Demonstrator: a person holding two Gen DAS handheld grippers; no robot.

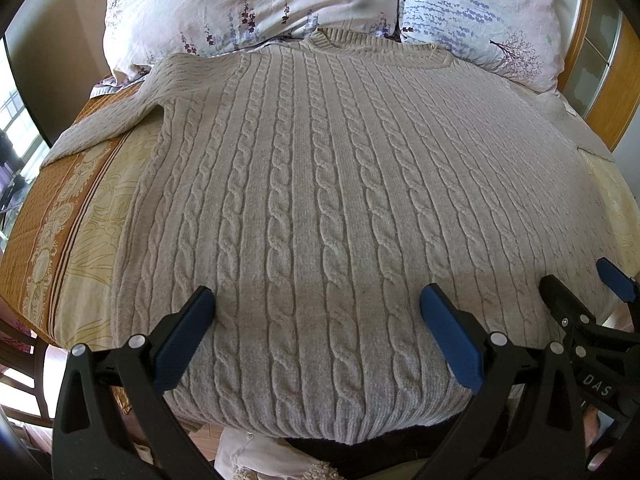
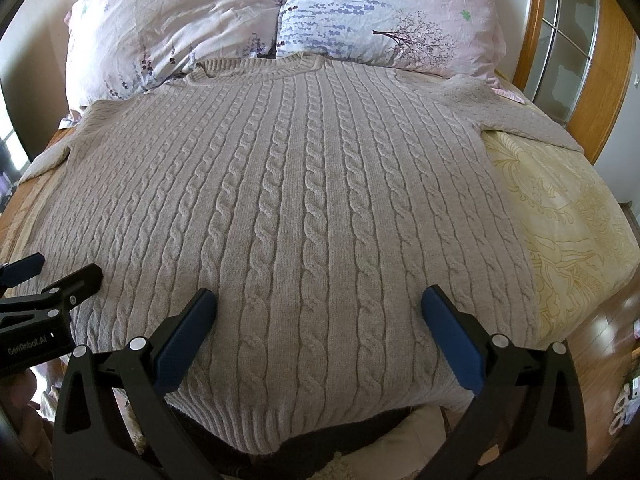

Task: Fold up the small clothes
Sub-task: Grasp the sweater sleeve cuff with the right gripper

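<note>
A beige cable-knit sweater (image 1: pixel 312 184) (image 2: pixel 304 184) lies flat and face up on the bed, its collar (image 1: pixel 360 40) toward the pillows and its ribbed hem (image 1: pixel 320 420) at the near edge. One sleeve (image 1: pixel 108 116) runs off to the left, the other sleeve (image 2: pixel 520 116) to the right. My left gripper (image 1: pixel 316 300) hovers open over the lower left half of the sweater with nothing between its blue pads. Beside it, my right gripper (image 2: pixel 318 298) stands open over the lower right half. Each gripper shows in the other's view: the right gripper (image 1: pixel 578 276) and the left gripper (image 2: pixel 66 266).
Two floral pillows (image 1: pixel 248 4) (image 2: pixel 384 12) lie at the head of the bed against a wooden headboard (image 2: pixel 536 32). A yellow and orange patterned bedspread (image 1: pixel 80 208) (image 2: pixel 560 208) shows on both sides. A wooden chair (image 1: pixel 24 364) stands at the lower left, wooden floor (image 2: pixel 600 344) at the lower right.
</note>
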